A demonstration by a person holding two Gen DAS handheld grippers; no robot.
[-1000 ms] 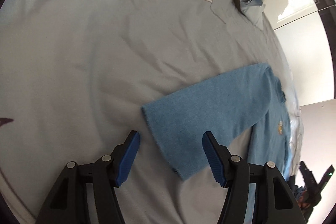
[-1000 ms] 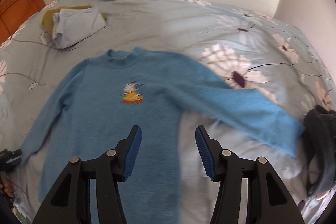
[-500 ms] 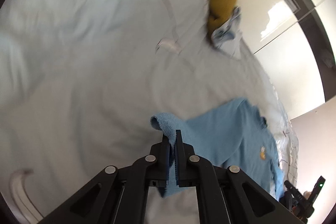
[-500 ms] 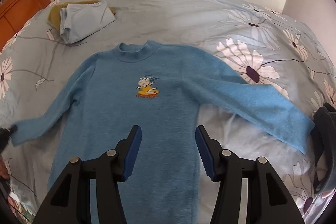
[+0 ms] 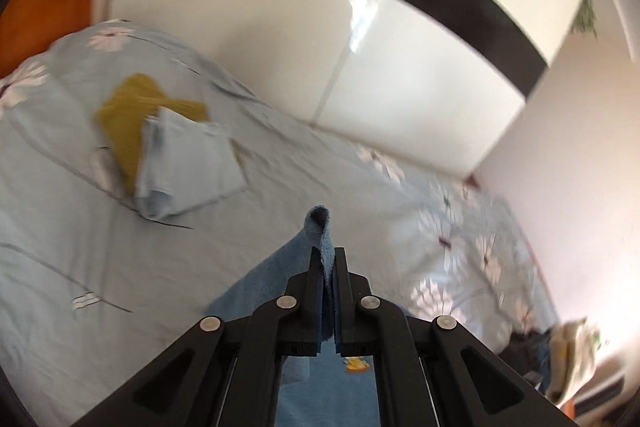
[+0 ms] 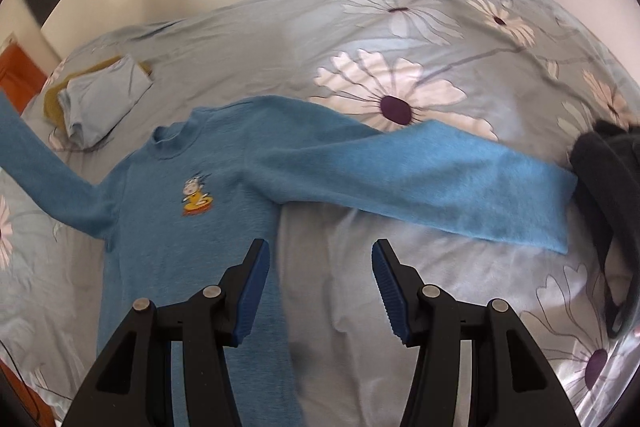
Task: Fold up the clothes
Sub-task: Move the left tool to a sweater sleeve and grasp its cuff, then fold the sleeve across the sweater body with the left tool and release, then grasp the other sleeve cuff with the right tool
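A blue sweater [image 6: 192, 239] with a small cartoon print lies face up on the flowered bed sheet [image 6: 400, 27]. Its right sleeve [image 6: 460, 183] lies stretched out flat to the right. Its left sleeve [image 6: 44, 179] is lifted off the bed at the left edge of the right wrist view. My left gripper [image 5: 328, 267] is shut on the cuff of that left sleeve [image 5: 320, 227] and holds it up in the air. My right gripper [image 6: 320, 259] is open and empty, hovering above the sweater's right side edge.
A folded pale blue garment [image 5: 188, 163] lies on a mustard one [image 5: 128, 115] at the bed's far left corner. Dark clothing [image 6: 604, 179] sits at the bed's right edge. A white wardrobe [image 5: 380, 67] stands behind the bed.
My left gripper closed on the left sleeve's cuff and lifted it off the bed, swinging up. My right gripper stayed open and shifted a little to the right.
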